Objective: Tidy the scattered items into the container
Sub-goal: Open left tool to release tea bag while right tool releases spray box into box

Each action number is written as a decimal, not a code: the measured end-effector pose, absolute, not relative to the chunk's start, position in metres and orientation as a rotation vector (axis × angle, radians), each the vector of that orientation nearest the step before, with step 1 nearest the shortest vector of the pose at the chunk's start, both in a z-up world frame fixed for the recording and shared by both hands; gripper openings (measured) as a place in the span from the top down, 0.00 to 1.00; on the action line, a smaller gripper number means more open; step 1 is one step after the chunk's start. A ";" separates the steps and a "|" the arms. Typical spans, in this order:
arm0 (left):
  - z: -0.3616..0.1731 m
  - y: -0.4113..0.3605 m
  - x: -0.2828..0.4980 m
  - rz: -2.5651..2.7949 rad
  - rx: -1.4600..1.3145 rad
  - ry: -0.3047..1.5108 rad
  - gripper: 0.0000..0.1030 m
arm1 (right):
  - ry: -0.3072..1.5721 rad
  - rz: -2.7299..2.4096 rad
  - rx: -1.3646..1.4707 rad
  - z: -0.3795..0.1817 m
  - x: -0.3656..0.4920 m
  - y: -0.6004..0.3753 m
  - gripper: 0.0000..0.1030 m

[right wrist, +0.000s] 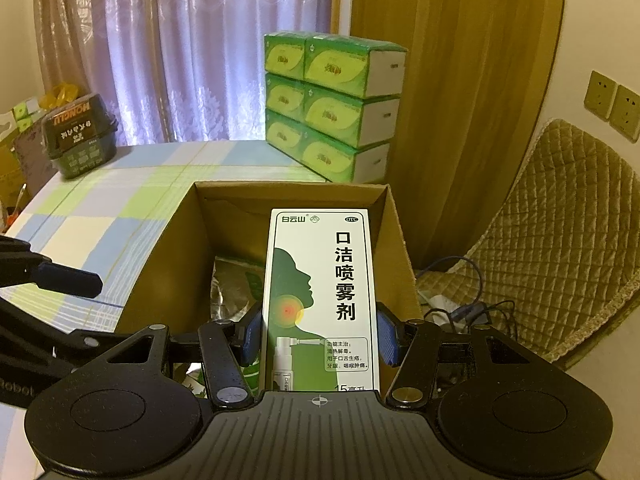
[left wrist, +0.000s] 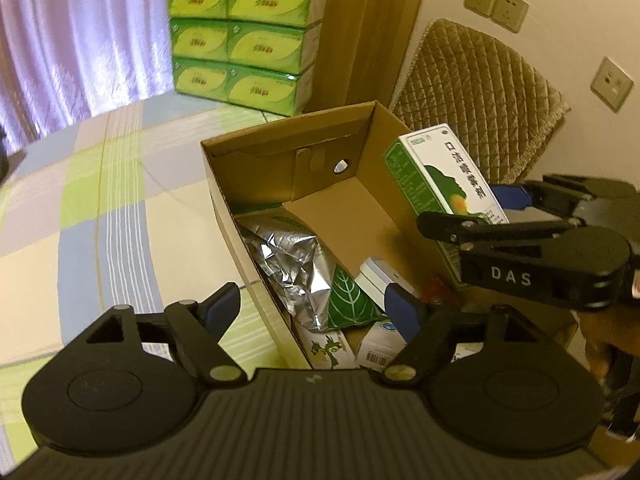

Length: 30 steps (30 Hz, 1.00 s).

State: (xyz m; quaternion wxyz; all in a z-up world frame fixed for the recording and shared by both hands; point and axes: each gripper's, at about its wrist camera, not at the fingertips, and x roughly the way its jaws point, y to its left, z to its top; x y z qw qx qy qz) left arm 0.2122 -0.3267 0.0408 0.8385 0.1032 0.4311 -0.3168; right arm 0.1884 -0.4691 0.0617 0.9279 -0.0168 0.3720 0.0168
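Note:
An open cardboard box [left wrist: 288,124] [right wrist: 280,188] stands on the checked tablecloth. Inside it lie a silver foil pouch [left wrist: 288,264], a green leaf-print pack [left wrist: 352,300] and small white boxes [left wrist: 380,276]. My right gripper [right wrist: 320,338] [left wrist: 472,208] is shut on a white-and-green spray medicine box [right wrist: 320,292] [left wrist: 440,176], held upright over the box's right side. My left gripper [left wrist: 316,308] is open at the near left corner, with the box's left wall running between its fingers and nothing gripped. One of its blue fingers [right wrist: 72,282] shows at the left of the right wrist view.
A stack of green tissue packs [left wrist: 244,36] [right wrist: 332,104] stands behind the box. A chair with a quilted cushion [left wrist: 480,96] [right wrist: 560,232] and cables [right wrist: 460,304] sits to the right. A dark tub [right wrist: 80,136] rests at the table's far left. Curtains hang behind.

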 end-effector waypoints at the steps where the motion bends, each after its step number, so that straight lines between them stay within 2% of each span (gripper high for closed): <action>1: 0.041 -0.326 0.212 -0.675 0.227 0.906 0.26 | 0.764 0.036 -0.034 0.062 0.190 -0.469 0.44; 10: 0.039 -0.323 0.206 -0.731 0.321 0.835 0.20 | 0.788 0.057 -0.041 0.061 0.200 -0.465 0.44; 18: 0.038 -0.324 0.201 -0.787 0.409 0.772 0.19 | 0.807 0.071 -0.057 0.059 0.205 -0.461 0.44; 30: 0.034 -0.324 0.204 -0.796 0.444 0.772 0.17 | 0.832 0.098 -0.117 0.056 0.217 -0.458 0.44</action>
